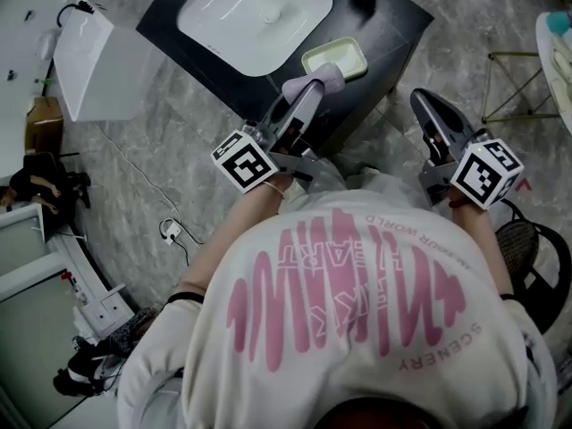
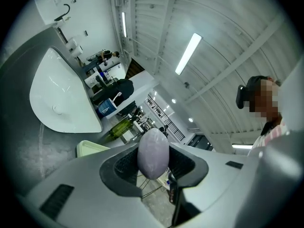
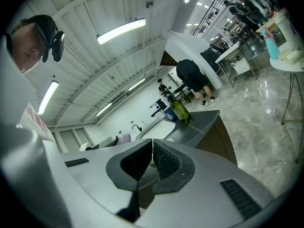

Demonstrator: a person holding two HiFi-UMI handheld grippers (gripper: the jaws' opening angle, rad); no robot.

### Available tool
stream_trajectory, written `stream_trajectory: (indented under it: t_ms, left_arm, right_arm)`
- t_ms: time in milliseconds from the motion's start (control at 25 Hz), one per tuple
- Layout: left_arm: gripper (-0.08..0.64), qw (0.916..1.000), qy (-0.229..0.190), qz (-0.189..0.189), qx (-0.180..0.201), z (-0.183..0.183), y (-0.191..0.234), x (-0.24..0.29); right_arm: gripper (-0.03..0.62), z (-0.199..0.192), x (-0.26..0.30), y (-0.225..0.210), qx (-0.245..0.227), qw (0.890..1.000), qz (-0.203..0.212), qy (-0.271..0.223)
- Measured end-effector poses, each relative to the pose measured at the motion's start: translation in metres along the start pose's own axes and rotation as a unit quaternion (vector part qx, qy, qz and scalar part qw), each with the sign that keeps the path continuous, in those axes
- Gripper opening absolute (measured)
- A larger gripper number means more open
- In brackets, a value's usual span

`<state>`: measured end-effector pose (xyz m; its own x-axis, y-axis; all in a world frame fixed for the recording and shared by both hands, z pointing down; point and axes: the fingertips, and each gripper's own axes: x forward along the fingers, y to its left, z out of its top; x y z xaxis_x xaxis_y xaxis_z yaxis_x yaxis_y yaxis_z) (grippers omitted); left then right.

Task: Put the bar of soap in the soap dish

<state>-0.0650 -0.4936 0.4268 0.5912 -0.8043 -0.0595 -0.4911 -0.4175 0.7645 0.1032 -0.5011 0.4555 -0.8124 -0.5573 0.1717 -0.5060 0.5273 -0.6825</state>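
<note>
Head view, near to far: right tongs [image 1: 427, 105], jaws pressed together with nothing between them, hang over the floor just off the worktop's [image 1: 384, 18] near edge. Left tongs [image 1: 311, 86] are clamped on the lilac bar of soap [image 1: 323, 76], held above that edge beside the pale green soap dish [image 1: 356, 54]. A white basin [image 1: 255, 12] lies beyond.
</note>
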Motion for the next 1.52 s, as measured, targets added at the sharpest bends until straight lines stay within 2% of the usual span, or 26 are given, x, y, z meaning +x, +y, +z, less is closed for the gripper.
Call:
stream_trajectory:
  t_ms: [280,640,800,920,1160,1400,1520]
  left_arm:
    - [0.161,0.9987,0.047,0.021,-0.006,-0.01,0.027,0.017]
    - [0.161,0.994,0.101,0.031,0.027,-0.02,0.048,0.043]
    - [0.161,0.9912,0.12,0.054,0.015,-0.023,0.061,0.046]
    - [0.161,0.9874,0.143,0.067,0.009,-0.029,0.065,0.053]
    - [0.161,0.9792,0.176,0.099,0.02,-0.034,0.076,0.066]
    - [0.161,0.9705,0.198,0.136,-0.014,-0.042,0.091,0.07]
    - [0.161,0.9656,0.208,0.156,-0.006,-0.044,0.097,0.07]
  right_arm:
    - [0.018,-0.009,0.0,-0.01,0.026,0.999,-0.025,-0.013]
    - [0.018,-0.01,-0.002,-0.022,0.035,0.998,-0.05,-0.018]
    - [0.018,-0.007,-0.001,-0.022,0.033,0.998,-0.053,-0.021]
    - [0.018,-0.008,-0.001,-0.022,0.035,0.998,-0.053,-0.021]
    - [0.018,-0.015,-0.005,-0.027,0.045,0.997,-0.056,-0.02]
    - [0.018,-0.007,-0.007,-0.026,0.036,0.997,-0.069,-0.023]
    - [0.018,-0.014,-0.009,-0.031,0.046,0.996,-0.067,-0.023]
